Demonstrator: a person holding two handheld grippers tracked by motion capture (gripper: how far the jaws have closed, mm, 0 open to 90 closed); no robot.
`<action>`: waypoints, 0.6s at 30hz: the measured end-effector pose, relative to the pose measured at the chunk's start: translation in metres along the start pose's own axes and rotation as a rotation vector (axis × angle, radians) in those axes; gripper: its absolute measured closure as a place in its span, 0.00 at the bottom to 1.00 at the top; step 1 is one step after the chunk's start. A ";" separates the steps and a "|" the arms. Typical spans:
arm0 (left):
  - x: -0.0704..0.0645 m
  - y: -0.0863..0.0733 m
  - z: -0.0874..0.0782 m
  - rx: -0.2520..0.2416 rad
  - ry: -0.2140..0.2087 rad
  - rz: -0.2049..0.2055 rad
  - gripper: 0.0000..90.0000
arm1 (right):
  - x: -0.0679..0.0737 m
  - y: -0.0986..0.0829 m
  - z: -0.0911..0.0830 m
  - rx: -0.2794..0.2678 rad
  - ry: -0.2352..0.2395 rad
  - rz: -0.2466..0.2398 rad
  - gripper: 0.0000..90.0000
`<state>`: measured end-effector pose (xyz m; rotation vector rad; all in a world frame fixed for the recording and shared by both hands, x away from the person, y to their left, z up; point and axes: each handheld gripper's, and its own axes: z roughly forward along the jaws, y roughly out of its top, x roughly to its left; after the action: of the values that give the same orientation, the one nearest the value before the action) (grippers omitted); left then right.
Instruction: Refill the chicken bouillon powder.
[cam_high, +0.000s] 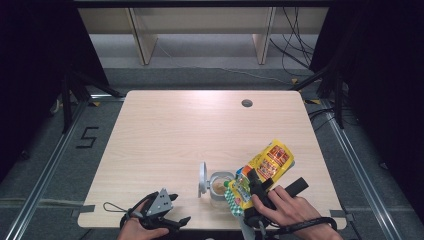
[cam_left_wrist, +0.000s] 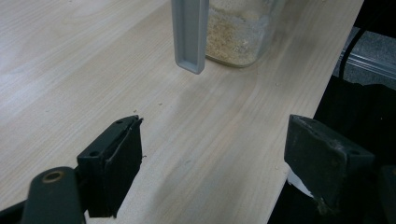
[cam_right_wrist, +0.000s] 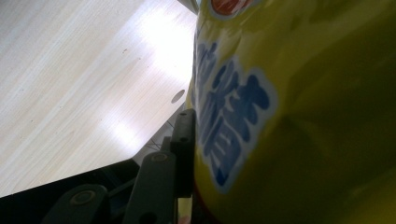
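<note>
Pale wood covers the table (cam_high: 165, 130), which stands on a grey floor with dark curtains to both sides and light shelving behind it. Most of the tabletop is bare, so the far half and the whole left side give wide room to move; all the work sits crowded at the near edge, right of centre. A small round hole (cam_high: 246, 103) marks the far side of the board.

Close to the near edge stands a clear jar (cam_high: 220, 186) holding a layer of pale crumbs, its grey lid (cam_high: 202, 179) flipped up on the left side. A yellow bag (cam_high: 264, 170) is tilted over the jar from the right, its lower end right at the jar's mouth and its upper end pointing away to the far right.

At the near edge, the right gripper (cam_high: 256, 192) pinches the bag, one black jaw pressed flat against the printed side in the right gripper view; the right hand (cam_high: 292, 210) grips the handle.

Well to the left of the jar, the left gripper (cam_high: 172, 216) rests low at the table's near edge. Its jaws are spread wide with nothing between them, and they point toward the jar and lid. The left hand (cam_high: 140, 227) wraps the handle from below.
</note>
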<state>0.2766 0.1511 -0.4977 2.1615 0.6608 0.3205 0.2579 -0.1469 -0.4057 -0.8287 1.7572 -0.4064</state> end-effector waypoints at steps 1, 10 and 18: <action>0.000 0.000 0.000 0.000 0.000 0.000 0.21 | -0.001 0.000 0.000 -0.004 0.017 0.001 0.77; 0.000 0.001 -0.001 0.007 -0.020 0.000 0.21 | -0.001 0.002 0.002 -0.012 0.025 -0.003 0.77; 0.000 0.000 -0.001 0.003 0.001 0.007 0.21 | -0.001 0.000 0.002 -0.011 0.024 0.001 0.77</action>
<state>0.2766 0.1515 -0.4970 2.1674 0.6553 0.3247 0.2595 -0.1458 -0.4059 -0.8341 1.7836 -0.4078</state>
